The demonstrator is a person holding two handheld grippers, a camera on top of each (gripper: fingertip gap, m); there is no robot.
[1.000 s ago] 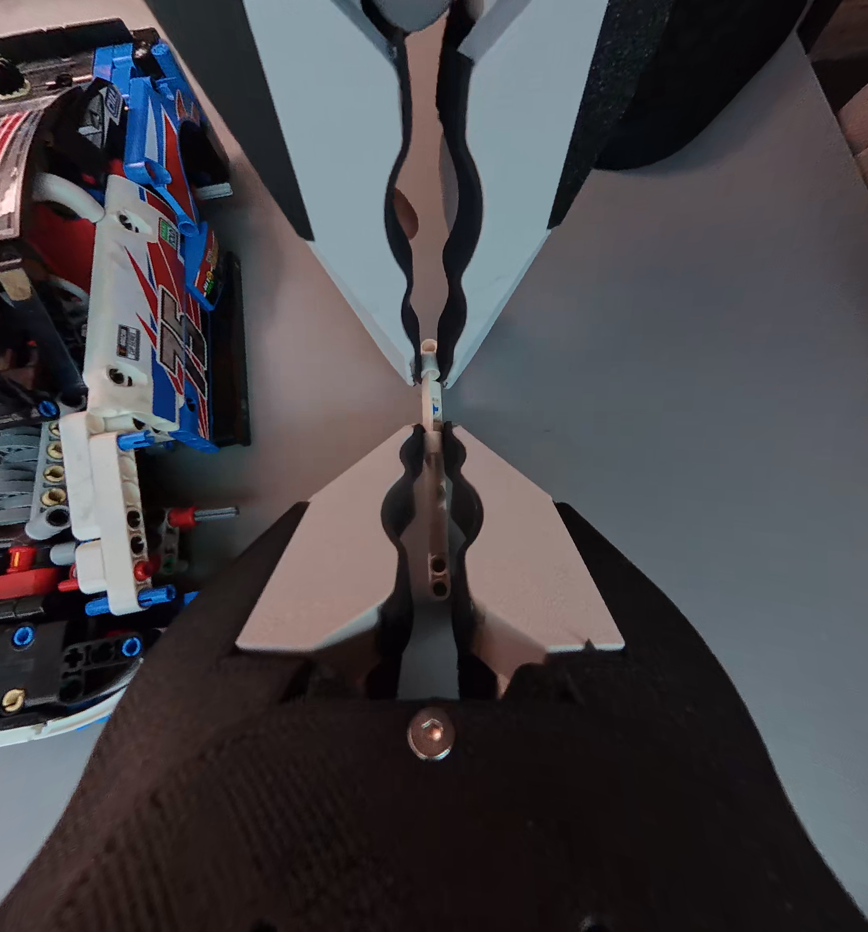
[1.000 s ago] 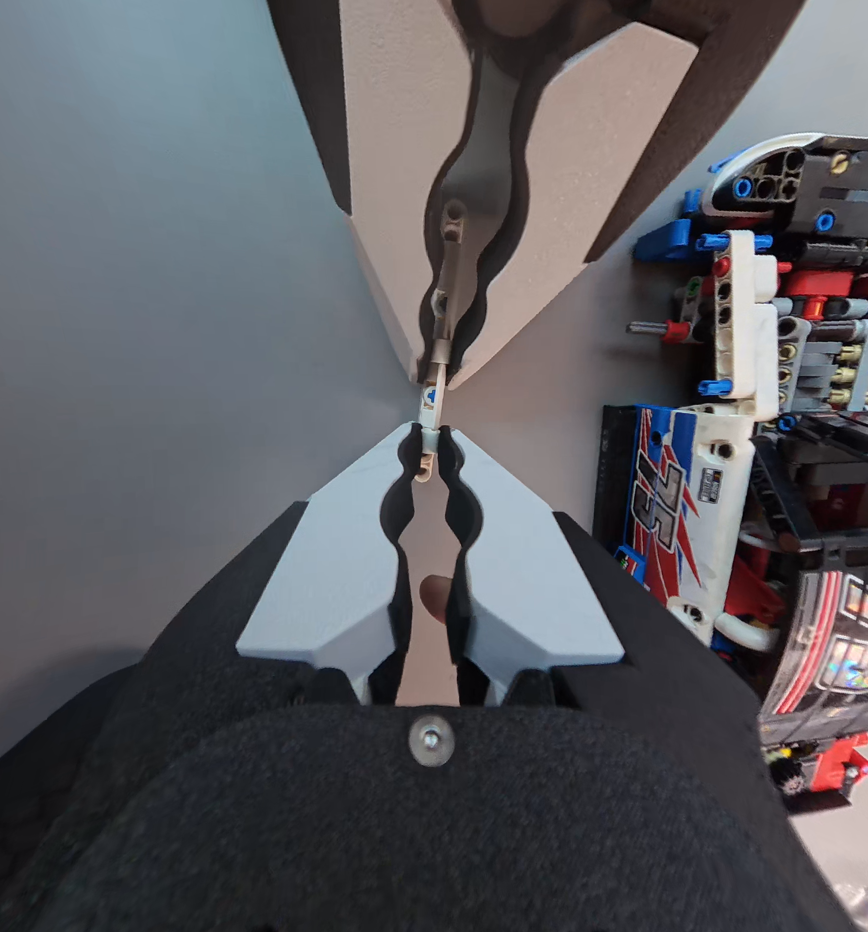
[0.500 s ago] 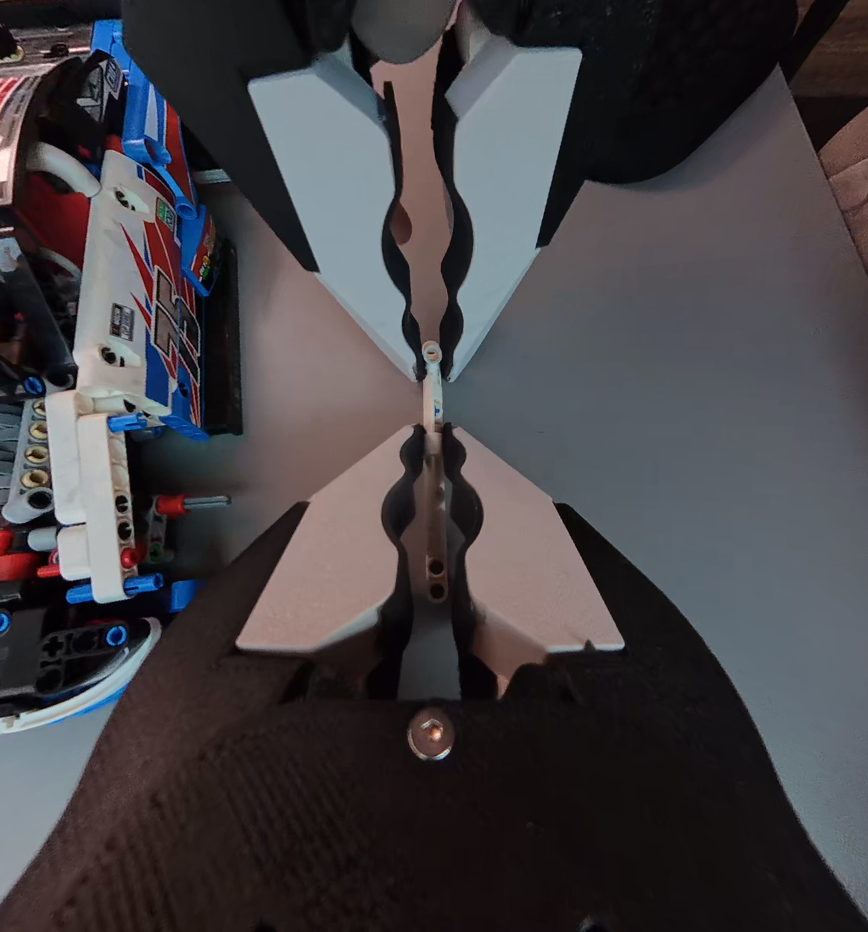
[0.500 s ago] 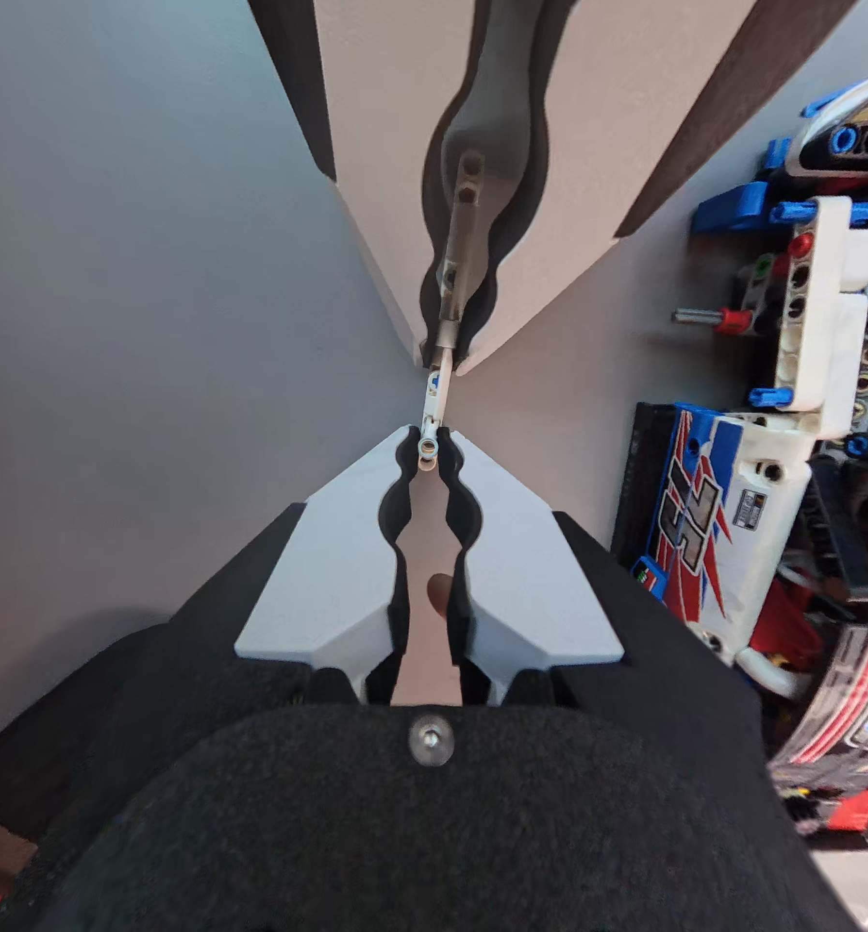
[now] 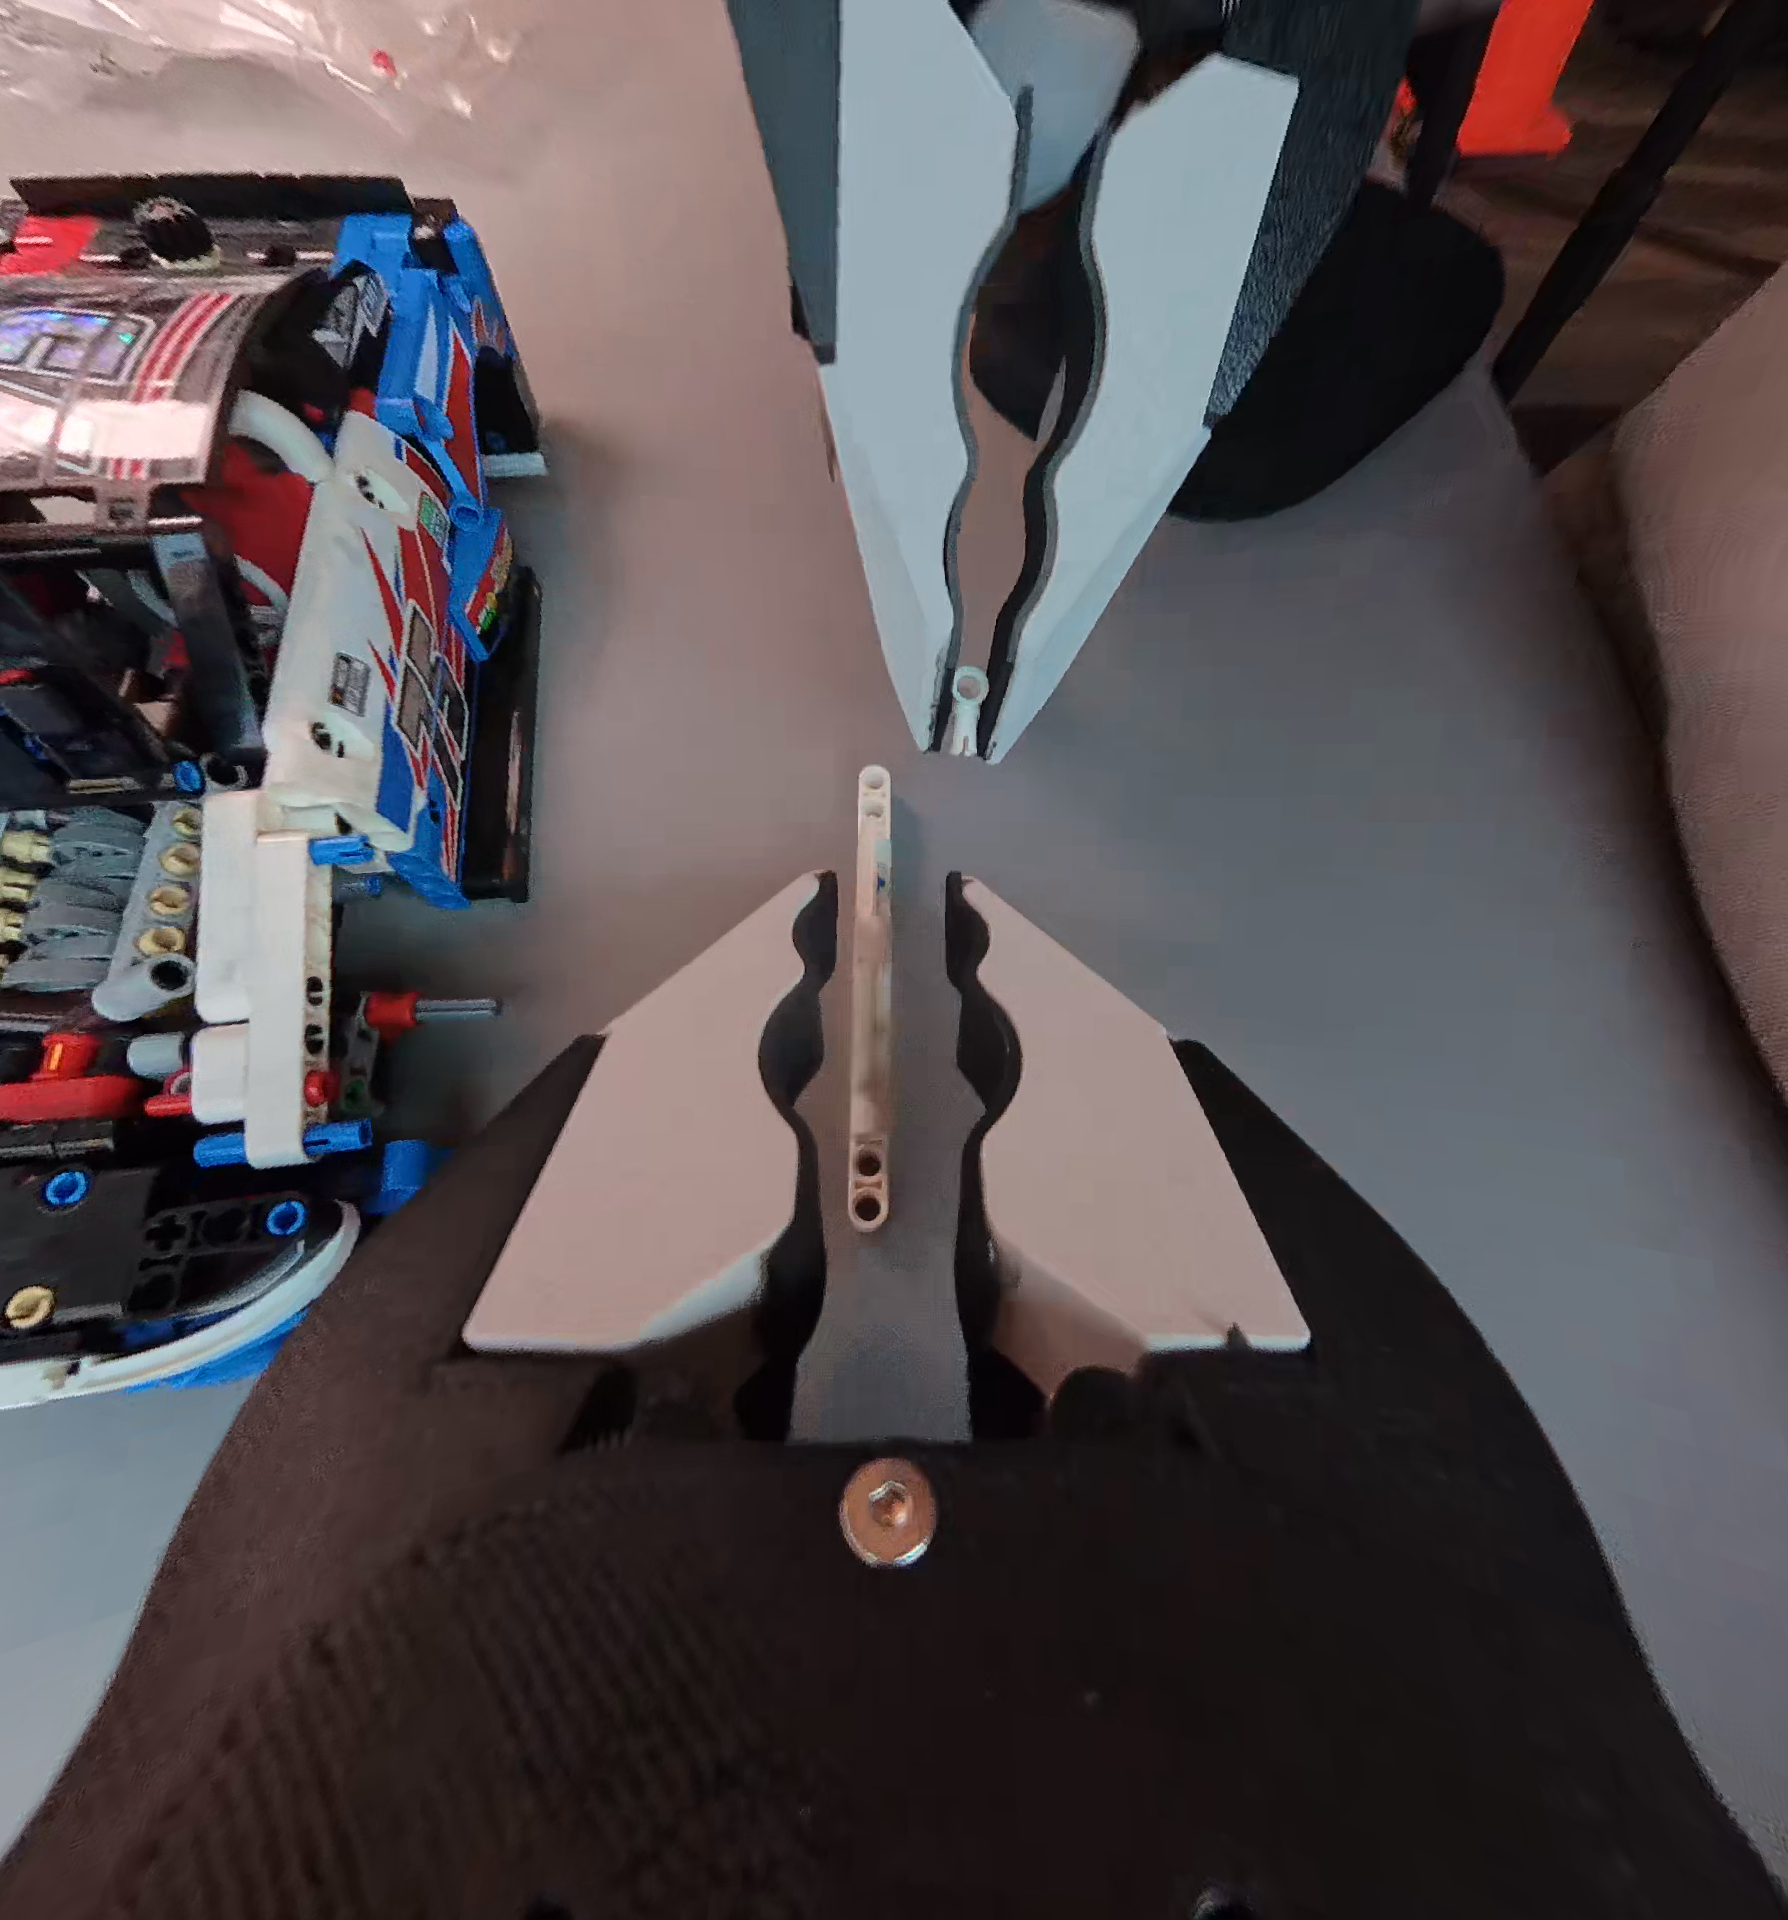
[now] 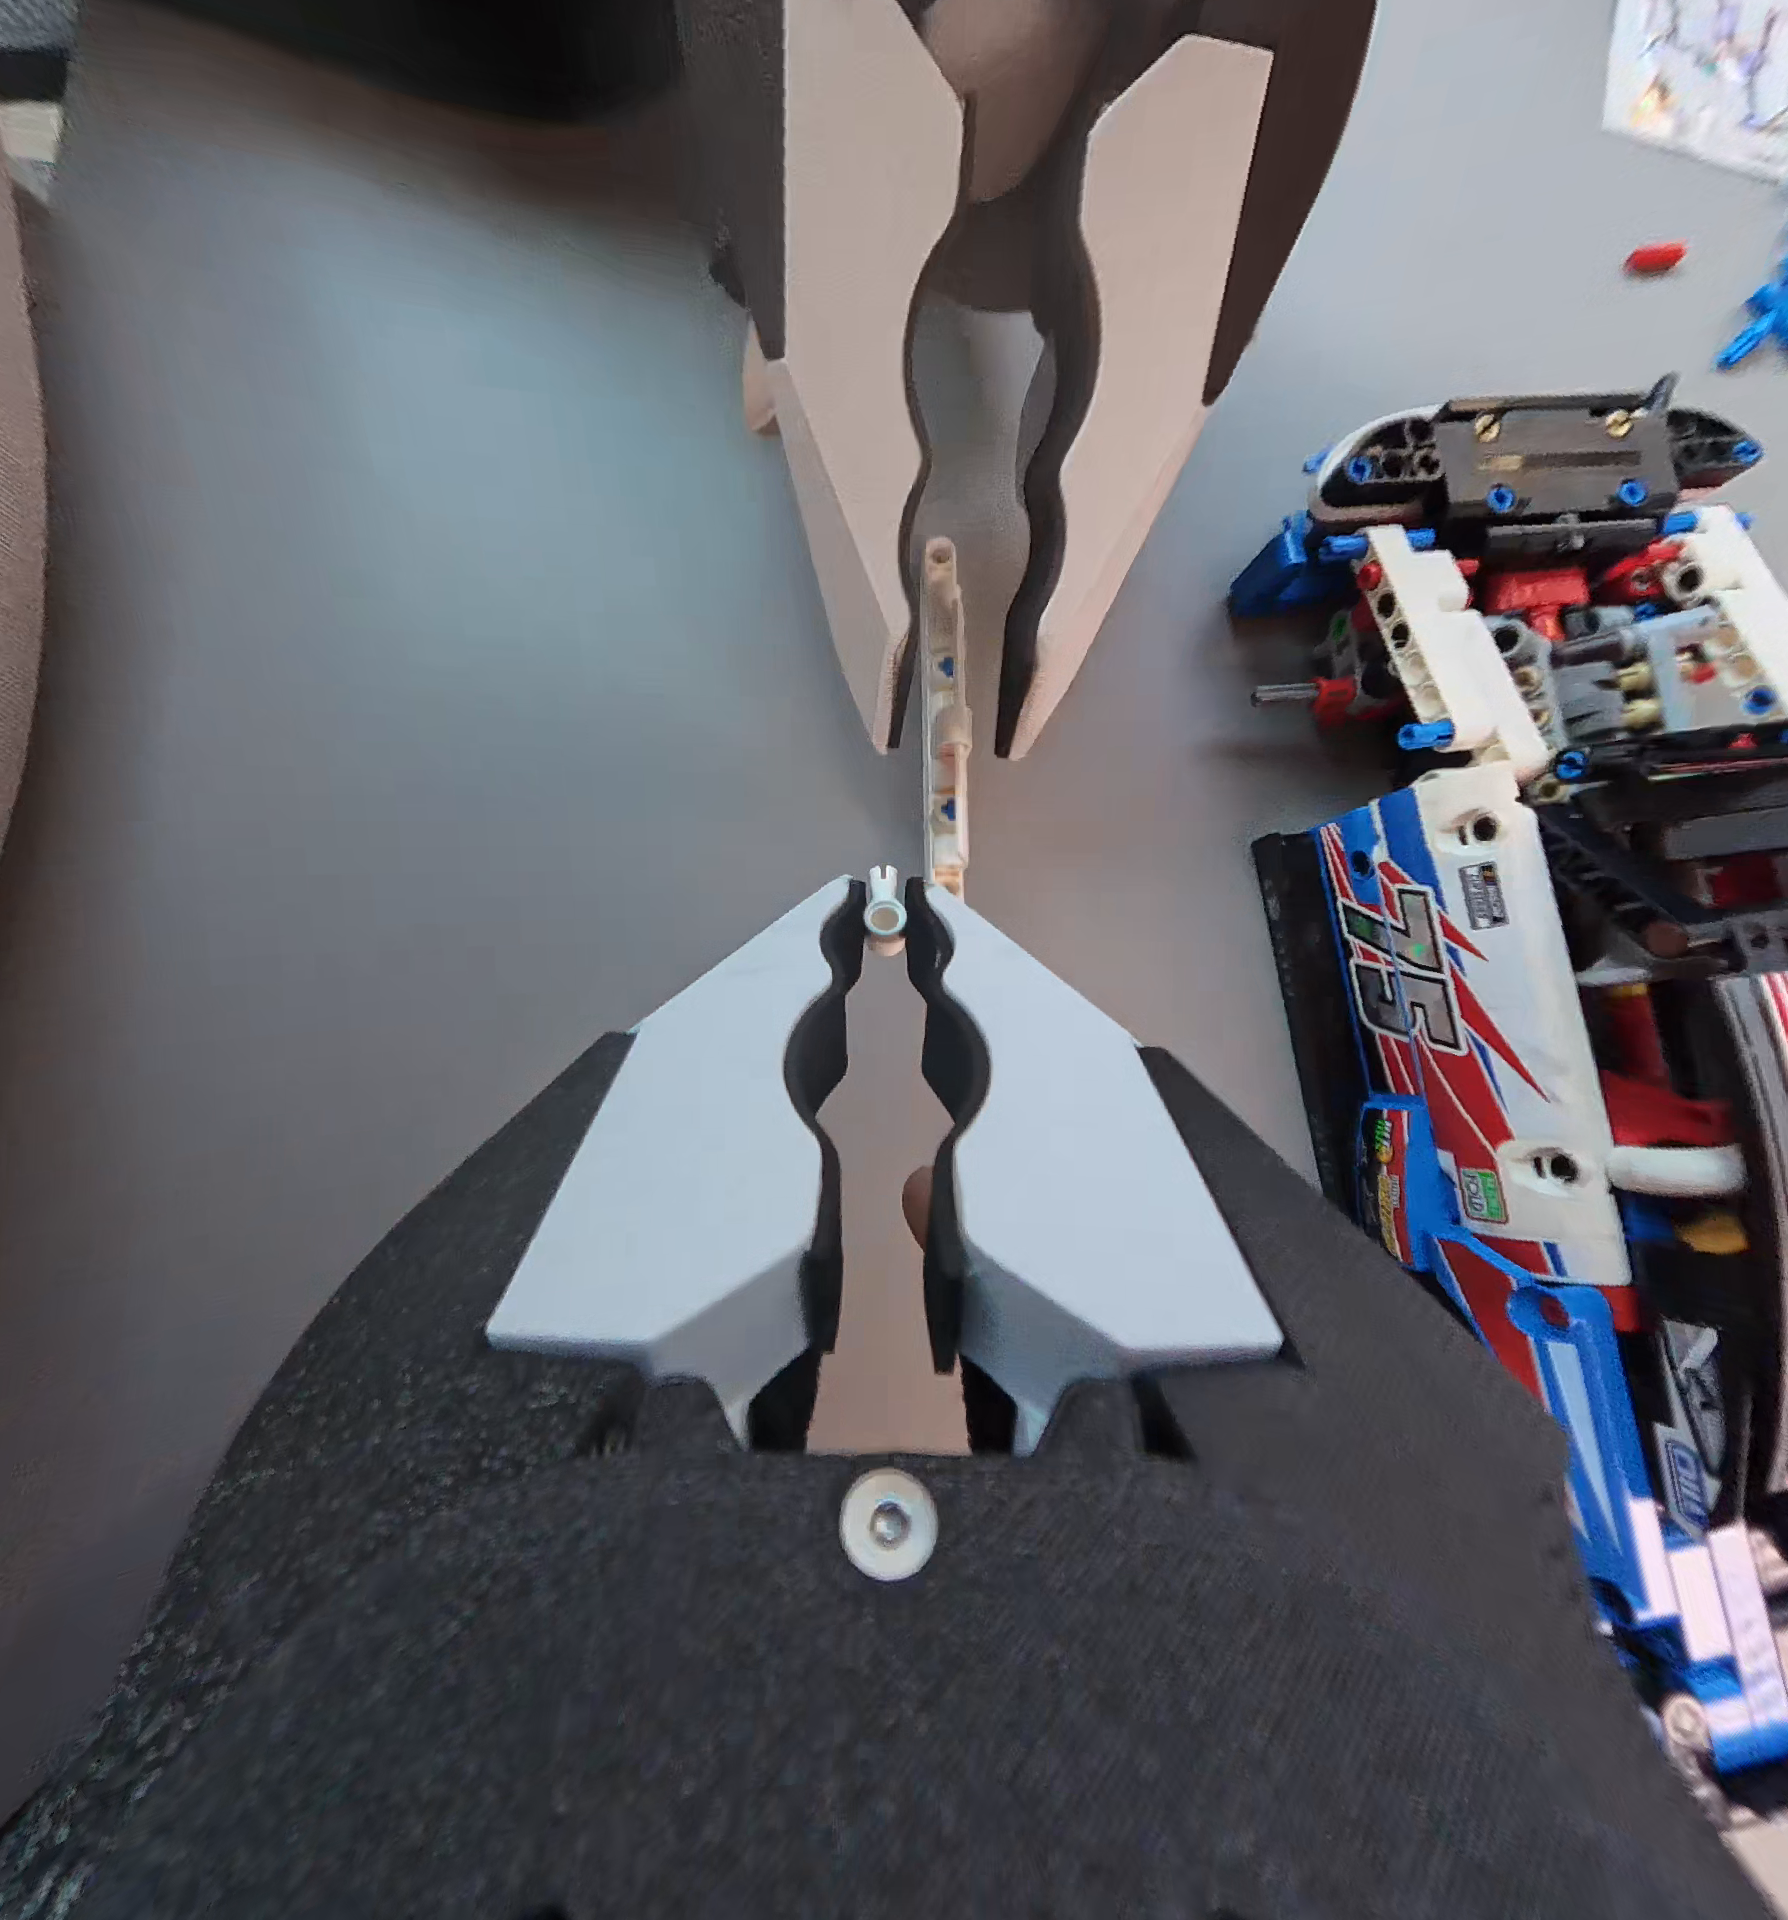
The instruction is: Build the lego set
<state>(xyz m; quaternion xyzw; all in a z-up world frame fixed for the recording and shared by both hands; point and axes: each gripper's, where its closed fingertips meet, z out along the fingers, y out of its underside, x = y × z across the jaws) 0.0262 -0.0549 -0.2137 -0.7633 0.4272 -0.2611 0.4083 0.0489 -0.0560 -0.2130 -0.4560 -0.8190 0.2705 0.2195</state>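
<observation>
Two sets of tongs meet tip to tip: left tongs point(image 5: 882, 883) spread around a slim white beam point(image 5: 872, 997), right tongs point(image 6: 882, 906) clamped on a small pale connector point(image 6: 884, 914); studded race car point(image 6: 1555, 935) beside, on the smooth grey bench point(image 6: 402, 623).

Smooth grey tabletop point(image 5: 1337, 831) across mid-frame; beige upholstered cushion point(image 5: 1742, 727) along right edge; dark wooden floor point(image 5: 1721, 208), upper right corner
</observation>
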